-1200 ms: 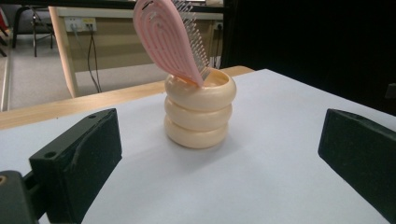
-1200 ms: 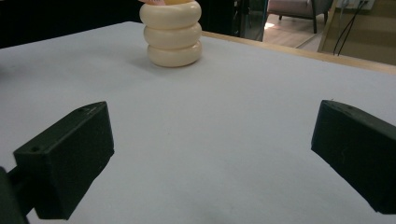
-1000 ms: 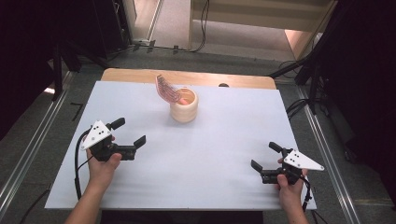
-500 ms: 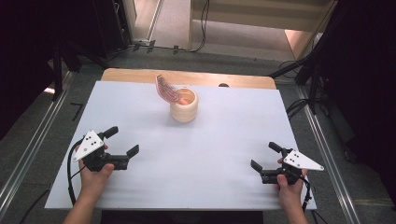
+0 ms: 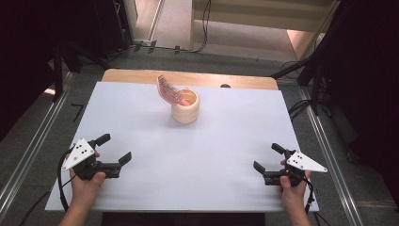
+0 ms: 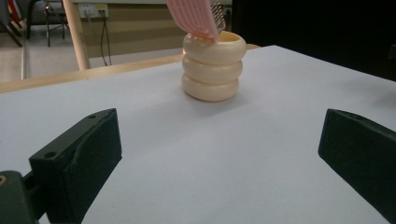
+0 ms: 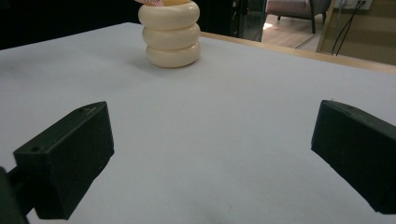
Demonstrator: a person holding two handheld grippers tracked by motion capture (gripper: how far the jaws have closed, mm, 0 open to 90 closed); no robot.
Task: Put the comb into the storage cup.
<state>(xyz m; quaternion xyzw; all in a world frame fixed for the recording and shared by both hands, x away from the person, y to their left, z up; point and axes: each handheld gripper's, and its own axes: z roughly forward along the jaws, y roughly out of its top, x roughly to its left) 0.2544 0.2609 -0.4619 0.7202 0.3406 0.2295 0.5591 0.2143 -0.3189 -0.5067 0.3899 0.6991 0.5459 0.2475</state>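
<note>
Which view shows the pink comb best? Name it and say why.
The high view: the pink comb shows whole, leaning out of the cream ribbed holder toward the far left. The left gripper view catches its lower part, cut off by the top edge. The right gripper view shows a sliver at the holder's rim.

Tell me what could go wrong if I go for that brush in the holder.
The pink brush leans out over the rim of the ringed holder, so pulling sideways could tip the holder. Both tools, left and right, sit open and far away; a fast reach might knock the holder over.
</note>
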